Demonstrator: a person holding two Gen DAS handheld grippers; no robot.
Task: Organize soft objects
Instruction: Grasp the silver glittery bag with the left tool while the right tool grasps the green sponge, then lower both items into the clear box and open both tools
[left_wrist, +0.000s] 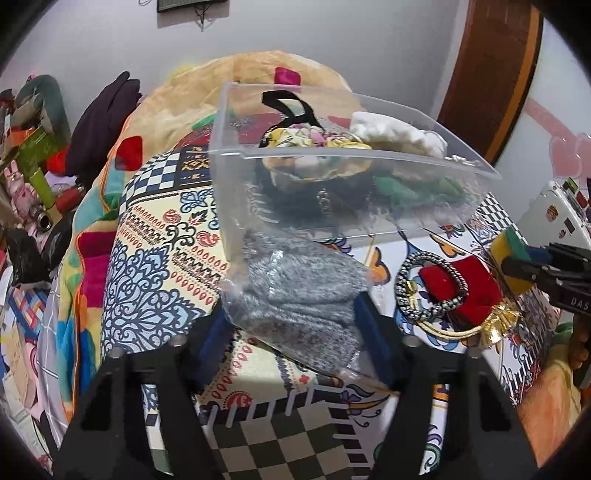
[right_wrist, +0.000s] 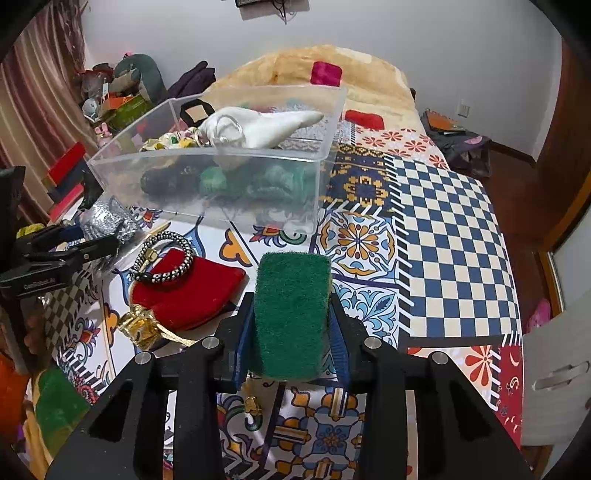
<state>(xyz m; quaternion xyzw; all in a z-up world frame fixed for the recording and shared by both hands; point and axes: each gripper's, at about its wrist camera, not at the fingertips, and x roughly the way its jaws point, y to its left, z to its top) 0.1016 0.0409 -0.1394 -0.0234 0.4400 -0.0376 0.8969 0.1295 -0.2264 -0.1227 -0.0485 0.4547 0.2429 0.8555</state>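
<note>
Beside clear bin (right_wrist: 207, 184), right gripper (right_wrist: 291, 317) clamping sponge (right_wrist: 291, 310), left gripper (left_wrist: 295, 295) pinching bagged cloth (left_wrist: 295, 291)

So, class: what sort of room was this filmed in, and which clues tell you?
Most likely a bedroom: a bed under a patterned bedspread, a plush blanket at its head, and a wooden door.

Left gripper (left_wrist: 295, 325): matte black body with two broad ribbed arms, dark blue finger pads (left_wrist: 373, 332), and small round silver screw heads on the arm tops. Right gripper (right_wrist: 291, 317): same black construction, blue pads (right_wrist: 341, 347), four silver screws. Seen side-on from the opposite camera, each gripper carries small pale lettering on its black housing.
</note>
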